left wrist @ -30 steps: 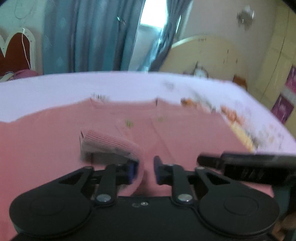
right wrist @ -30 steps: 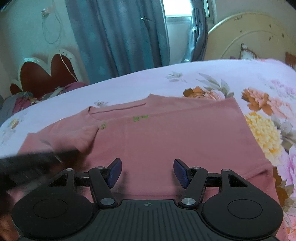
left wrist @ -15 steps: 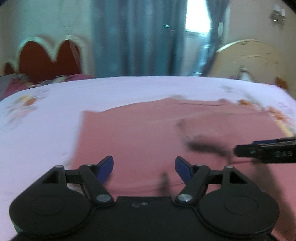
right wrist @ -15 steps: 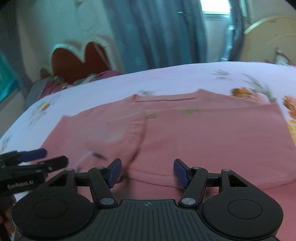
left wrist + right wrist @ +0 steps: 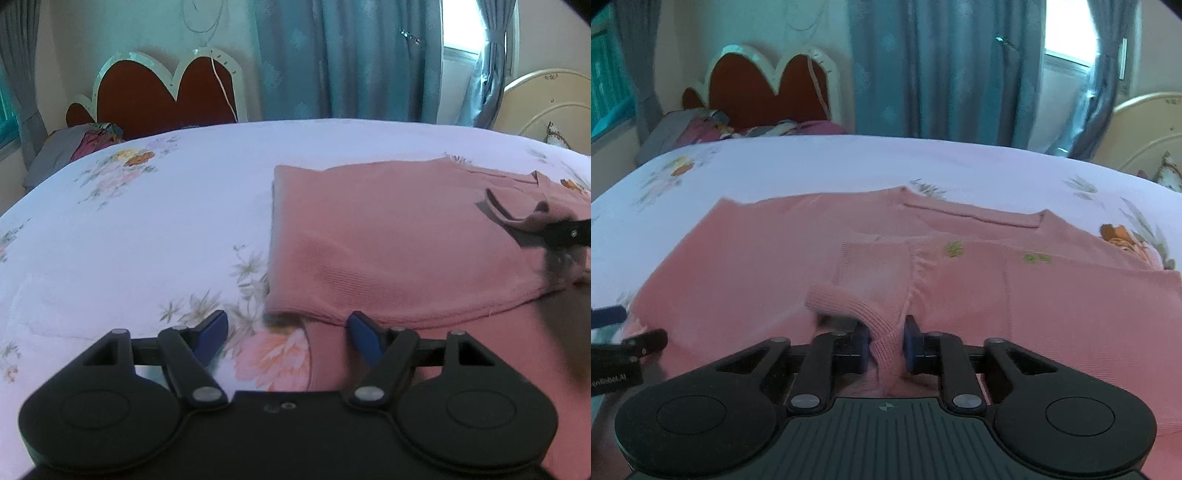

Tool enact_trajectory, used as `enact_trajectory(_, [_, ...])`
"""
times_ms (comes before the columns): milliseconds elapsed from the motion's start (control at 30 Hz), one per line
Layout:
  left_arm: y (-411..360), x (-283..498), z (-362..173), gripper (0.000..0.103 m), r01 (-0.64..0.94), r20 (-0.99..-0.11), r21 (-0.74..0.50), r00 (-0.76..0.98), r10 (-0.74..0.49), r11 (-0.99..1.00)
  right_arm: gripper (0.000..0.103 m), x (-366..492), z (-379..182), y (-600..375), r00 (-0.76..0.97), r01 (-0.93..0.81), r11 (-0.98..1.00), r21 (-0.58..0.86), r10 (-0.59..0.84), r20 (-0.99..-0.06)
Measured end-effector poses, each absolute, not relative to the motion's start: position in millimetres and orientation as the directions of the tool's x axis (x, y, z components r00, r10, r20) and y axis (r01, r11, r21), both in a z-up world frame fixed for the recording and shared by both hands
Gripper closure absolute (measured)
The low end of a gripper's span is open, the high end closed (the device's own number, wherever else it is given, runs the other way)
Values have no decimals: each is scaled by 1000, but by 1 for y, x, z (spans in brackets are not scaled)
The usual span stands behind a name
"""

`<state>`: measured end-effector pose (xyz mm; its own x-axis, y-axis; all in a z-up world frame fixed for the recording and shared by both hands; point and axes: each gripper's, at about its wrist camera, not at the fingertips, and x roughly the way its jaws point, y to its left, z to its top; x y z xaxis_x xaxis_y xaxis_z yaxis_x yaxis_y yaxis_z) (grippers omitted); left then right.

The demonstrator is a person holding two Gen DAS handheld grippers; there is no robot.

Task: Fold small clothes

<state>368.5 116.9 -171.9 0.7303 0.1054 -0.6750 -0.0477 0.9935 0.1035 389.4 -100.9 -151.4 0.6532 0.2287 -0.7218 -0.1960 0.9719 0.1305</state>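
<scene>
Left wrist view: the left gripper (image 5: 287, 328) sits at the near edge of the frame with its blue-tipped fingers (image 5: 212, 330) well apart and easing slightly inward; nothing is clamped between them. Between the tips lie the floral bedsheet (image 5: 147, 229) and the near left corner of a pink knit top (image 5: 388, 236), which the fingers do not press. The top lies spread on the bed, filling the right half of the view, its left side folded into a straight edge. At the far right, the dark tip of the right gripper (image 5: 569, 234) shows, blurred, with a bit of pink fabric at it. Beyond the bed stand a red scalloped headboard (image 5: 166, 96), blue-grey curtains (image 5: 347, 59) and a cream headboard (image 5: 546, 99) at the right.

Right wrist view: the right gripper (image 5: 885, 345) is closing on a raised fold of the pink knit top (image 5: 1034, 295); the ribbed sleeve cuff (image 5: 857, 302) passes between its blue pads (image 5: 912, 343) and is pinched there. The top lies flat across the middle of the bed, neckline at the far side, small green marks on the chest. At the near left edge, the left gripper's (image 5: 613, 325) fingers reach in over the top's left edge, apart from each other. The bedsheet (image 5: 812, 166) stretches behind, with the red headboard (image 5: 768, 88) and curtains (image 5: 942, 66) beyond.
</scene>
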Motion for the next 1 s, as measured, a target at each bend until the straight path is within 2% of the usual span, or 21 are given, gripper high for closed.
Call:
enact_trajectory(233, [112,367,-172,39,-20,-674,103,734,85,994,90,392,-129,-142,693,-95,975,199,208,-690])
enact_trajectory(267, [111,366,-172,39,-15,-674,105,734,82,994,98,393,-126,-149,697,-73,977,201,194,-690])
enact_trajectory(367, [107,367,-173,43,1,-676,104,734,70,995,98,396,-123,-170,686,-24,963,267,210,-697])
enact_trajectory(433, [104,367,-172,45,9,-679,103,731,63,995,98,393,-122,-176,691,-12,968,251,190,-698])
enact_trajectory(667, [100,366,-172,44,18,-680,118,730,67,993,98,385,-118,-200,714,52,966,252,140,-686])
enact_trajectory(767, [102,374,-172,59,-2,-673,109,736,75,994,98,379,-112,-209,727,61,967,247,126,-675])
enact_trajectory(800, [103,376,-172,67,-10,-670,102,739,75,995,98,377,-110,-212,734,62,969,238,117,-669])
enact_trajectory(833, [103,377,-171,82,-15,-664,97,744,76,995,98,375,-108,-215,739,65,972,226,105,-665])
enact_trajectory(867, [103,378,-171,88,-14,-659,94,749,73,995,98,375,-107,-218,742,71,973,218,94,-664])
enact_trajectory(900, [103,379,-170,92,-10,-659,90,750,67,996,98,374,-108,-222,742,80,975,207,80,-666])
enact_trajectory(1000, [99,377,-174,93,-5,-658,104,750,72,995,98,379,-123,-232,703,101,979,175,54,-709])
